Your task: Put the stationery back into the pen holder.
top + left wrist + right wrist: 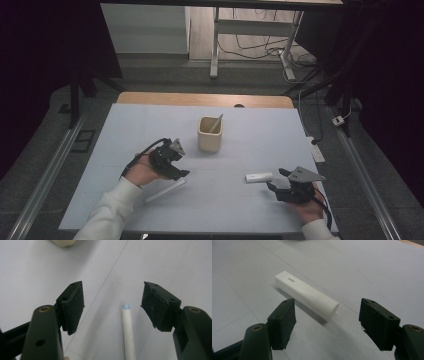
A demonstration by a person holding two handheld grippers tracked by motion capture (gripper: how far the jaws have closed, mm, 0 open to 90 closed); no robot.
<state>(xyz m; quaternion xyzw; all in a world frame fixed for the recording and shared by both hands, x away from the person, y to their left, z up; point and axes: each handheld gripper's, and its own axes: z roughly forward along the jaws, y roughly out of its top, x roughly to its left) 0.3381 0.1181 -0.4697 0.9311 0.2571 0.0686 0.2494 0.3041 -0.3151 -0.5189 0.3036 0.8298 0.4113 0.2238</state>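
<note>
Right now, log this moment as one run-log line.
left gripper: open above white tube | right gripper: open, short of white stick | cup: upright, one item inside | table

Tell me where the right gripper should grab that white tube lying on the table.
Probably around the middle of the white tube, coming down from above with the jaws across its width. It lies flat, long and narrow, just ahead of the open right gripper, with bare table on both long sides.
</note>
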